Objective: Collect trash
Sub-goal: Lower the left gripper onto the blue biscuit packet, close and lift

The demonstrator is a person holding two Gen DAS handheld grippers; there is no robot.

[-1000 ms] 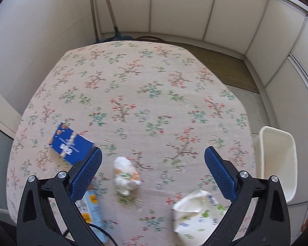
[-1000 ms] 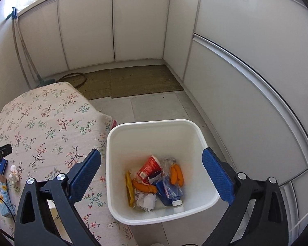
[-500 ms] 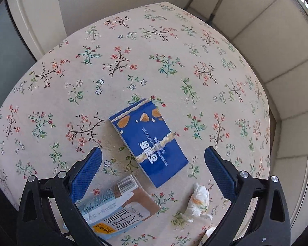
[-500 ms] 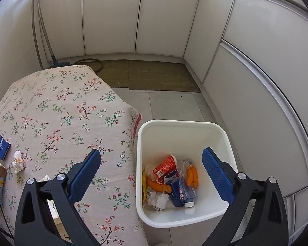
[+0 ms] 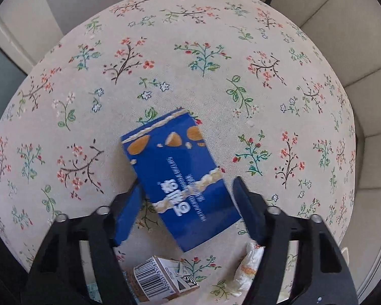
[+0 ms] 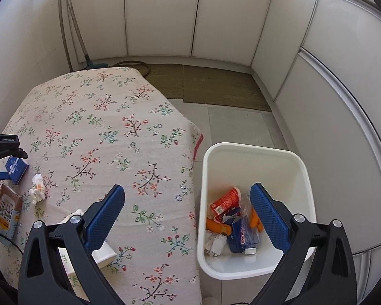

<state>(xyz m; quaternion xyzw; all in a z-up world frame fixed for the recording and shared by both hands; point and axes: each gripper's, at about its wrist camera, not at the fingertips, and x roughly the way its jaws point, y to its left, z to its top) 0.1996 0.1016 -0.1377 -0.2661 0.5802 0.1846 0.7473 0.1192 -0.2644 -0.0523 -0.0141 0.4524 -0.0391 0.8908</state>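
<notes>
Between the left tool's (image 5: 186, 211) half-closed blue pads lies the flat blue snack packet (image 5: 179, 175) on the floral-clothed surface (image 5: 203, 50); jaws, just closing, should centre before pinching.

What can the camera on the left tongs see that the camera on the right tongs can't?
Only the left wrist view shows the barcode on the brown carton and the almonds printed on the blue box, which sits between the left tongs as they close. Only the right wrist view shows the white bin of trash, the floor mats and the open right tongs. Both show the flowered tablecloth, the blue box and the crumpled tissue.
</notes>
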